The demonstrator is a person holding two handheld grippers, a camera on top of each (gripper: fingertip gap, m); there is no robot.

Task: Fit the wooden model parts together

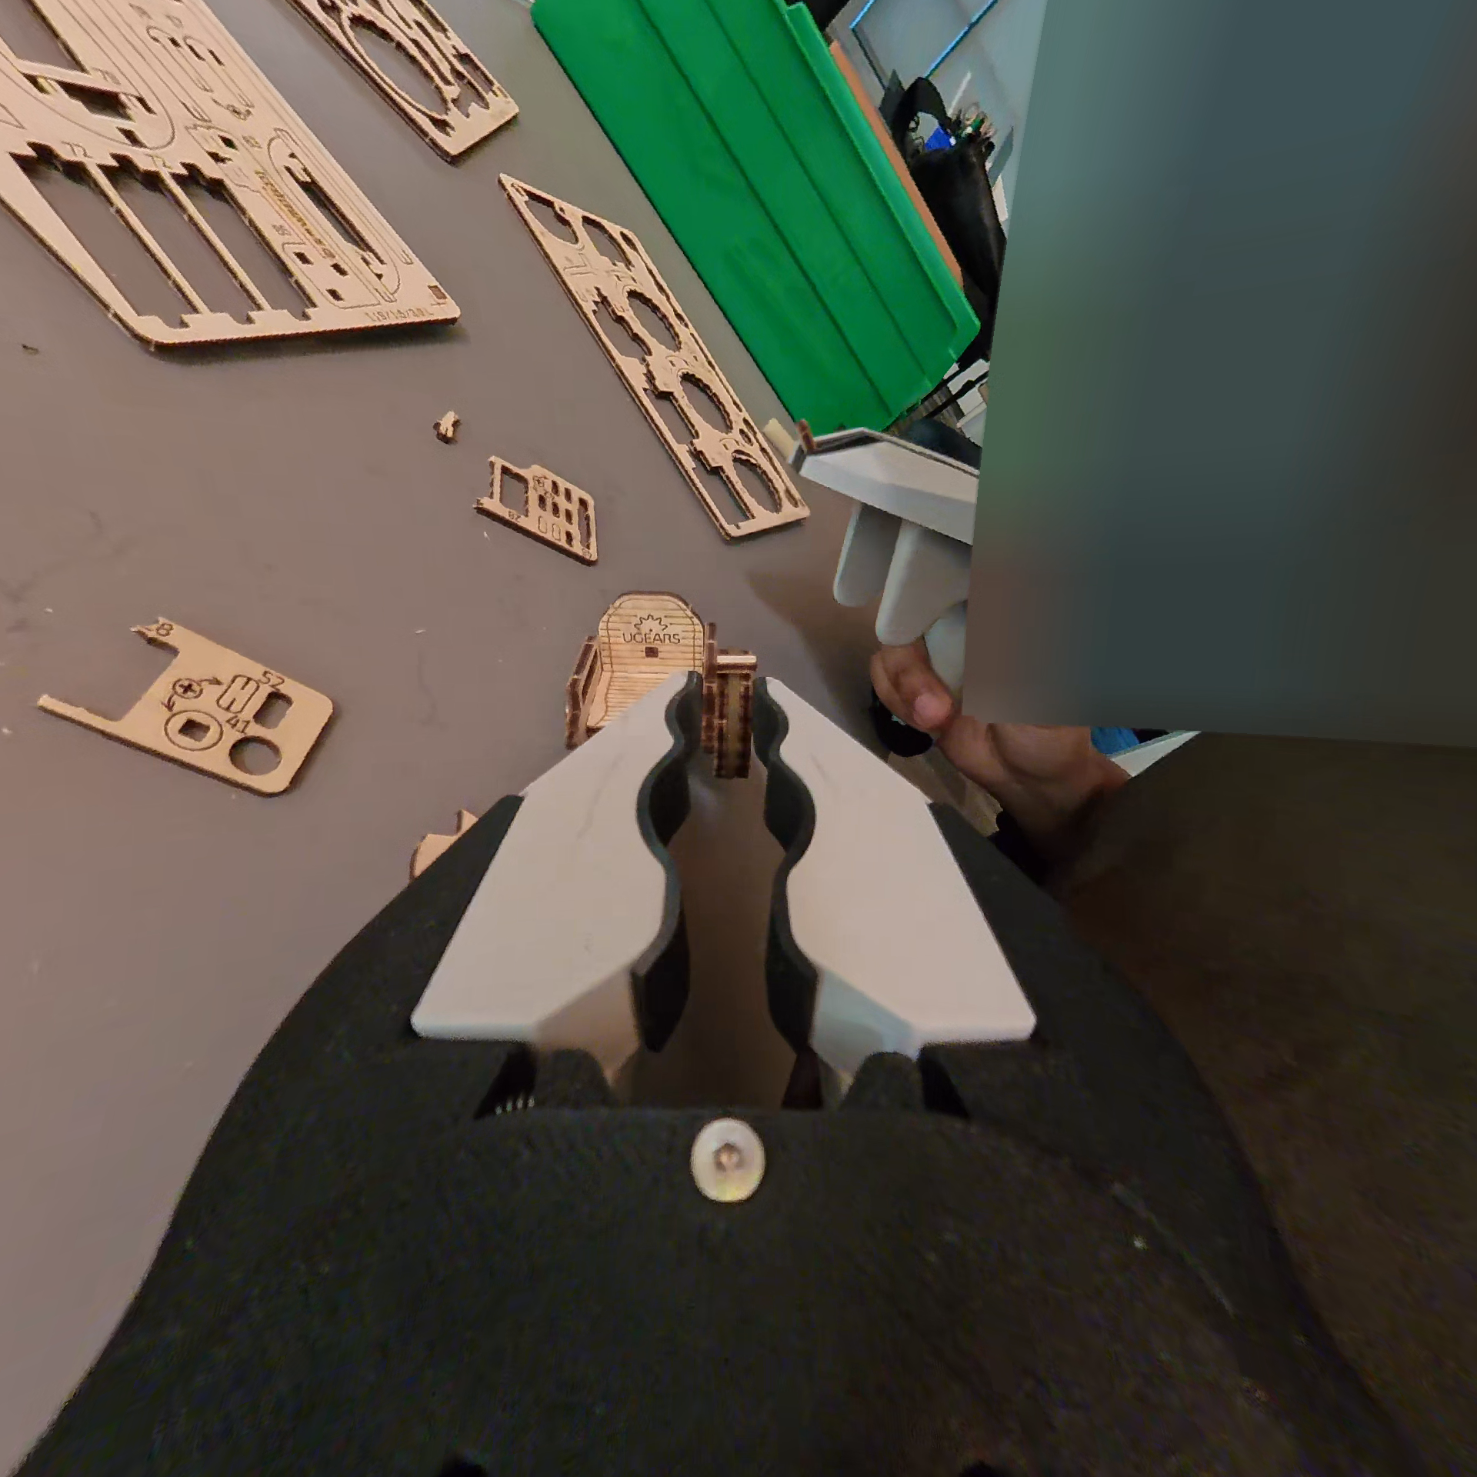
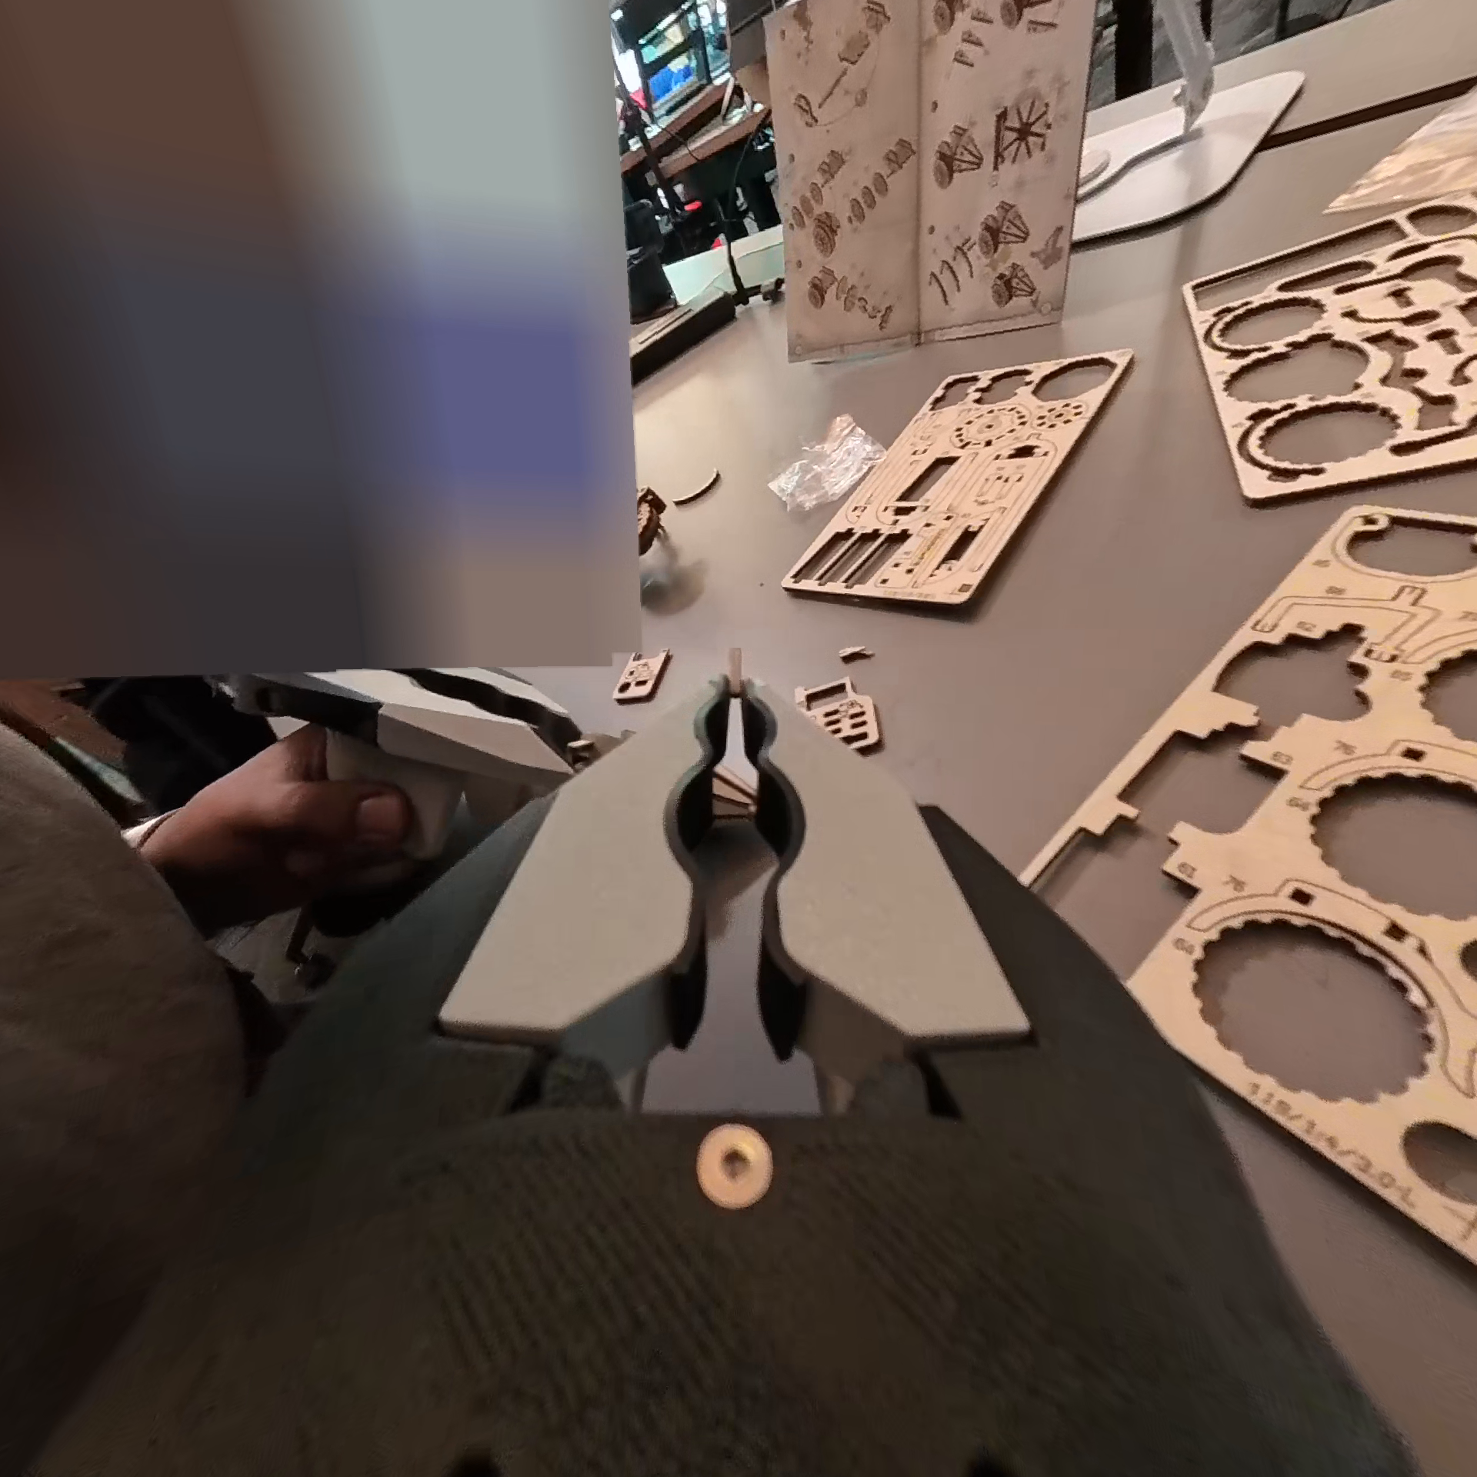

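In the left wrist view my left gripper is shut on a small layered wooden assembly that stands upright between its tips. Just beyond it a small wooden seat part rests on the grey table. In the right wrist view my right gripper is shut on a thin wooden pin that sticks up past its tips. The left gripper and the hand holding it show at the left of that view. The right gripper's white handle and a fingertip show at the right of the left wrist view.
Laser-cut wooden sheets lie around. Small loose pieces sit near the grippers. A green tray, an upright instruction sheet and crumpled plastic stand farther off. The grippers' ends are close to 7 cm from one another.
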